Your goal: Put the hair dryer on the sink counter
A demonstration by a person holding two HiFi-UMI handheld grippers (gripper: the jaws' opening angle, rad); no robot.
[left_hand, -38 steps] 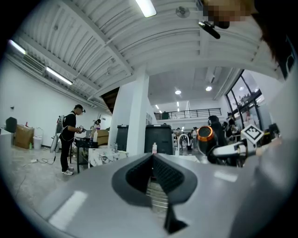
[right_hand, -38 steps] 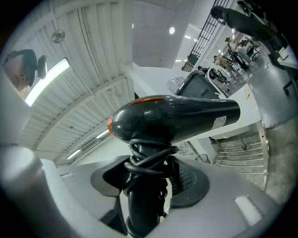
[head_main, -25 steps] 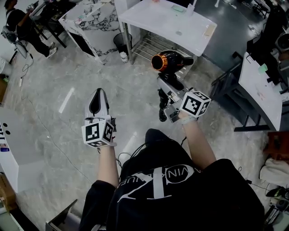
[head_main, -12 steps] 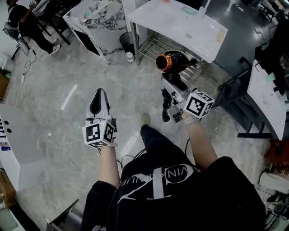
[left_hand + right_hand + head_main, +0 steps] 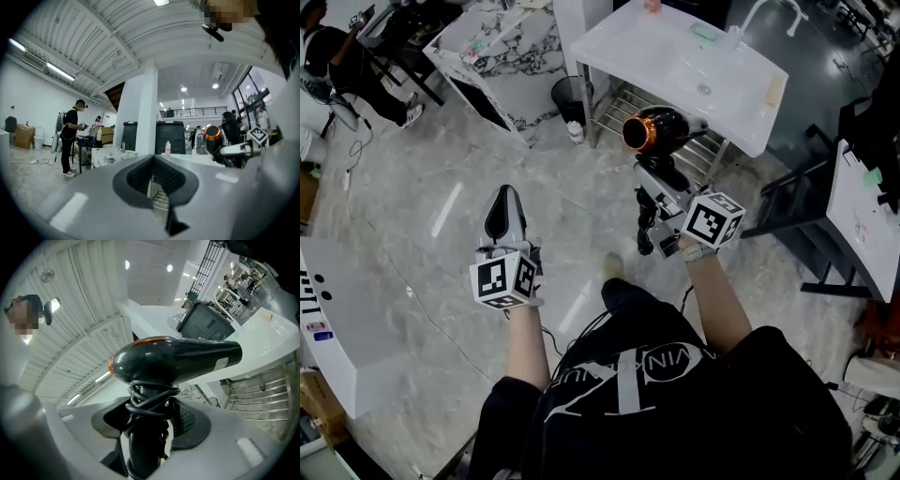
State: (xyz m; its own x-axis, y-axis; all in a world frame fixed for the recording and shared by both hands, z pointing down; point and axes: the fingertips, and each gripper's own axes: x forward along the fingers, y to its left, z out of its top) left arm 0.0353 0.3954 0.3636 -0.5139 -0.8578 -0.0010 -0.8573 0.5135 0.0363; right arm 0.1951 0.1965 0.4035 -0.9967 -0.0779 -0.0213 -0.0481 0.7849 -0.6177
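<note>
A black hair dryer (image 5: 654, 129) with an orange ring is held up in front of me, its cord wound round the handle. My right gripper (image 5: 660, 184) is shut on that handle; in the right gripper view the dryer's body (image 5: 173, 359) lies crosswise above the jaws. The white sink counter (image 5: 675, 58) with its faucet (image 5: 766, 11) lies just beyond the dryer, over a metal rack (image 5: 649, 101). My left gripper (image 5: 503, 214) hangs over the floor at the left, jaws together and holding nothing. The dryer (image 5: 212, 136) also shows at the right of the left gripper view.
A marble-topped table (image 5: 499, 39) and a black waste bin (image 5: 568, 94) stand left of the sink. A white desk (image 5: 861, 211) is at the right and a white counter (image 5: 337, 319) at the left. A person (image 5: 337, 56) is at the far left. Small items lie on the sink counter.
The sink counter has come nearer and further into view as I walk toward it. The right gripper still holds the dryer the same way; the left gripper has kept its place.
</note>
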